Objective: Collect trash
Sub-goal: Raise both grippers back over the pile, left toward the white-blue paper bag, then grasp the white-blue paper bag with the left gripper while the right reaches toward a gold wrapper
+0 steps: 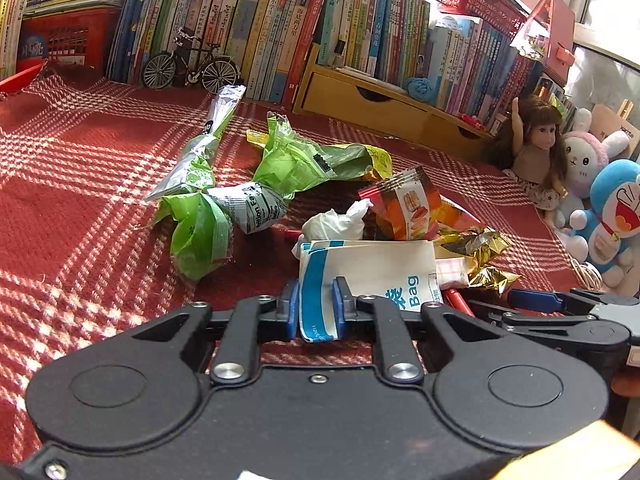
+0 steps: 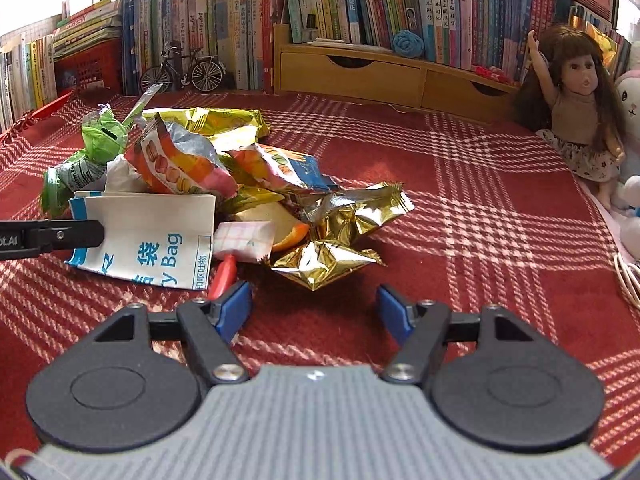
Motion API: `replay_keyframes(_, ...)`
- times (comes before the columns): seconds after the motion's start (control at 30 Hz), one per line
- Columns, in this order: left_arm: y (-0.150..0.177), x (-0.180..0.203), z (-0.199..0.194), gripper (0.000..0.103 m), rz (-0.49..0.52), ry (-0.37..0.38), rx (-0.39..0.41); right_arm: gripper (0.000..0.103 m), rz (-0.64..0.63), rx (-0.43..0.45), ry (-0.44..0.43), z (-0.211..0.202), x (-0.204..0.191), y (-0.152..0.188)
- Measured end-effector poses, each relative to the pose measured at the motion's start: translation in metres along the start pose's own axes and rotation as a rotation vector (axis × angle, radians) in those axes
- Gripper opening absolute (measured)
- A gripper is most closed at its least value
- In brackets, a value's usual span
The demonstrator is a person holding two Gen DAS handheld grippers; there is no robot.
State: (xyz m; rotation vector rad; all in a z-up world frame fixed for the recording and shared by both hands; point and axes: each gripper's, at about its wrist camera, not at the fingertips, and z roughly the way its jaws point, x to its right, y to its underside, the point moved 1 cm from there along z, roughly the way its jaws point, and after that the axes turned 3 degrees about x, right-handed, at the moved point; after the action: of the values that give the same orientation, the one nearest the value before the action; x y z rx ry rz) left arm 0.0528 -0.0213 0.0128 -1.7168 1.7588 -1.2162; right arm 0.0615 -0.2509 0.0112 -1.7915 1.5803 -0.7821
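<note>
left claw [image 1: 316,310] clamped on paper bag [image 1: 372,268] | right claw [image 2: 314,308] wide open, empty, just beside paper bag | gold wrapper [image 2: 324,260] beside bag

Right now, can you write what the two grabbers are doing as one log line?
left gripper: shut on white paper bag | right gripper: open, empty, near gold wrapper | trash pile: on red cloth

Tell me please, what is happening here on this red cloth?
A person with a gripper in each hand is collecting trash from a red checked cloth. The left gripper is shut on the edge of a white paper bag with blue print, which lies at the near side of a pile of crumpled wrappers. The right gripper is open and empty, just in front of a crumpled gold foil wrapper.
</note>
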Motion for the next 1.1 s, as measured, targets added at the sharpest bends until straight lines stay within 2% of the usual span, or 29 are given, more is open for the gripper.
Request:
replay_keyframes(0.07,0.002,0.0,-0.008,0.01,-0.001,0.008,-0.003,0.078,0.008,0.001,-0.007,0.0,0.002,0.001)
replay_keyframes(0.17,0.004,0.003,-0.023,0.008,0.008,0.033,-0.01,0.069,0.003,0.013,-0.01,-0.004,0.001,0.001)
replay_keyframes(0.27,0.012,0.011,-0.039,0.007,0.068,0.054,-0.046,0.059,0.002,0.025,-0.011,-0.009,0.001,0.001)
replay_keyframes(0.4,0.027,0.022,-0.053,0.01,0.176,0.072,-0.156,0.057,-0.001,0.035,-0.008,-0.014,0.002,0.002)
replay_keyframes(0.47,0.032,0.021,-0.059,0.012,0.185,0.065,-0.183,0.057,0.003,0.038,-0.007,-0.016,0.005,0.003)
replay_keyframes(0.5,0.033,0.02,-0.064,0.016,0.194,0.059,-0.175,0.057,0.005,0.039,-0.005,-0.017,0.006,0.003)
replay_keyframes(0.57,0.033,0.023,-0.074,0.032,0.244,0.041,-0.127,0.057,0.011,0.042,-0.002,-0.019,0.009,0.003)
replay_keyframes(0.6,0.032,0.027,-0.079,0.048,0.284,0.028,-0.087,0.058,0.015,0.043,-0.001,-0.02,0.011,0.003)
replay_keyframes(0.63,0.031,0.032,-0.082,0.059,0.32,0.02,-0.051,0.058,0.019,0.045,0.003,-0.02,0.012,0.003)
replay_keyframes(0.67,0.029,0.036,-0.083,0.062,0.356,0.019,-0.018,0.058,0.022,0.046,0.005,-0.02,0.013,0.003)
replay_keyframes(0.73,0.027,0.045,-0.08,0.075,0.395,0.035,0.009,0.06,0.028,0.05,0.013,-0.02,0.015,0.003)
replay_keyframes(0.8,0.025,0.051,-0.069,0.08,0.408,0.074,0.009,0.064,0.033,0.051,0.017,-0.018,0.015,0.002)
replay_keyframes(0.87,0.024,0.056,-0.059,0.08,0.405,0.097,0.008,0.064,0.034,0.048,0.02,-0.016,0.015,0.001)
replay_keyframes(1.03,0.027,0.064,-0.034,0.08,0.451,0.097,-0.039,0.067,0.02,0.051,-0.011,-0.013,0.012,-0.003)
replay_keyframes(1.1,0.03,0.064,-0.024,0.076,0.464,0.096,-0.069,0.069,0.012,0.056,-0.023,-0.012,0.009,-0.005)
